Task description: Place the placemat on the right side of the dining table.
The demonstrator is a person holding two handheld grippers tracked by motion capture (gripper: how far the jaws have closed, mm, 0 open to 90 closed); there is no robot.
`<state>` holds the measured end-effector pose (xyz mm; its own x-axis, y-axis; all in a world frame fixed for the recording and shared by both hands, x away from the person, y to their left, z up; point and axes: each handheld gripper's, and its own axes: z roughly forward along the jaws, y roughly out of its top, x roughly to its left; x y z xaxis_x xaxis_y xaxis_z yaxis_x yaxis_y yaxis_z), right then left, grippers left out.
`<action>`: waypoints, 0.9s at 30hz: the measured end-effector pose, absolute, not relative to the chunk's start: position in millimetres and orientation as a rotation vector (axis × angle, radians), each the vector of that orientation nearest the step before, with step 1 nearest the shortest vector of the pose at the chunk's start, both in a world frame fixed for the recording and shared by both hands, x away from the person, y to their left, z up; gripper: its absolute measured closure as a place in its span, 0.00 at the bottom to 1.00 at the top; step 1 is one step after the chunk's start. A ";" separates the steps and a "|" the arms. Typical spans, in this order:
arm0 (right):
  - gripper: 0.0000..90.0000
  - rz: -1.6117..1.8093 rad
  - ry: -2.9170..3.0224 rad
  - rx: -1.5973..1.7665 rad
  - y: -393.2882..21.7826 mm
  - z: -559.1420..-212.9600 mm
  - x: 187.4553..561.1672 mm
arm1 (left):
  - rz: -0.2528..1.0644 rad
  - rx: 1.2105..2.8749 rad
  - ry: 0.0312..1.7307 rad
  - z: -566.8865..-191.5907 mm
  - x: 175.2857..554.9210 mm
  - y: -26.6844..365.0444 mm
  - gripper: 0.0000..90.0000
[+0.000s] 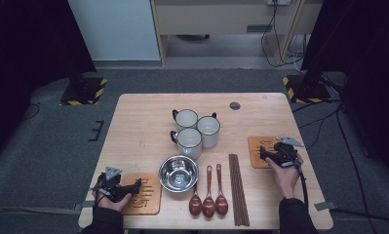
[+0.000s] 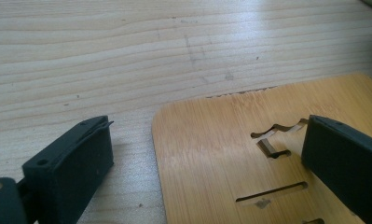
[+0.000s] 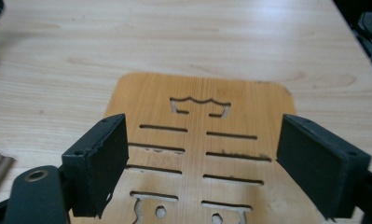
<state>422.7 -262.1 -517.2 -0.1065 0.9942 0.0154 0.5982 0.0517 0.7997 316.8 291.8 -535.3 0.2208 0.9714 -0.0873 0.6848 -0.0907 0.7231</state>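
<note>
Lying flat, long axis along the right claw, the bamboo mat sits under its wide-open, empty jaws.

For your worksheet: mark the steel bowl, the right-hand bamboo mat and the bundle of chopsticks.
steel bowl [image 1: 178, 173], high view, inner bottom.
right-hand bamboo mat [image 3: 197, 140], right gripper view, slotted middle.
chopsticks [image 1: 238, 187], high view, mid-length.

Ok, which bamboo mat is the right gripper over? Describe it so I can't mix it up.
On the wooden table, go to the right edge, past the chopsticks. The mat lies there under the open right gripper, alone; the other mat sits near-left beside the steel bowl.
</note>
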 end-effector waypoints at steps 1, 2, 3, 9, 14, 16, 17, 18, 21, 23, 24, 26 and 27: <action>0.20 0.910 1.764 1.589 -262.9 -514.4 421.4 | 0.561 1.845 1.530 -535.4 316.8 291.8 0.01; 0.21 0.920 1.760 1.585 -263.6 -511.7 419.9 | 0.561 1.845 1.530 -535.3 316.8 291.8 0.01; 0.22 0.927 1.760 1.572 -264.3 -509.1 418.6 | 0.561 1.845 1.530 -535.4 316.8 291.8 0.01; 0.31 1.004 1.792 1.505 -266.6 -493.8 409.9 | 0.561 1.844 1.530 -535.3 316.8 291.8 0.01; 0.30 1.074 1.809 1.455 -265.0 -482.9 404.2 | 0.560 1.844 1.530 -535.3 316.8 291.9 0.01; 0.29 1.111 1.805 1.455 -263.8 -479.8 402.4 | 0.560 1.844 1.530 -535.3 316.8 291.9 0.01; 0.30 1.122 1.801 1.447 -262.8 -478.3 401.5 | 0.560 1.844 1.530 -535.3 316.8 291.9 0.01; 0.30 1.138 1.805 1.426 -261.8 -477.2 400.8 | 0.560 1.844 1.530 -535.3 316.8 291.9 0.01; 0.30 1.175 1.839 1.404 -257.8 -473.9 399.3 | 0.560 1.844 1.530 -535.3 316.8 292.0 0.01; 0.27 1.186 1.889 1.398 -254.6 -471.1 399.2 | 0.560 1.844 1.530 -535.3 316.8 292.0 0.01; 0.26 1.210 1.897 1.391 -252.9 -470.0 399.0 | 0.560 1.844 1.530 -535.3 316.8 292.0 0.01; 0.24 1.242 1.899 1.370 -249.9 -467.3 397.8 | 0.559 1.844 1.529 -535.3 316.8 292.1 0.01; 0.23 1.253 1.908 1.364 -248.4 -465.3 397.2 | 0.559 1.845 1.528 -535.3 316.8 292.1 0.01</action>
<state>397.2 -248.4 -465.3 -0.3897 0.9127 0.1228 0.4752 0.0850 0.8758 316.8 292.1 -535.3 0.2224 0.9709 -0.0887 0.6845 -0.0907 0.7233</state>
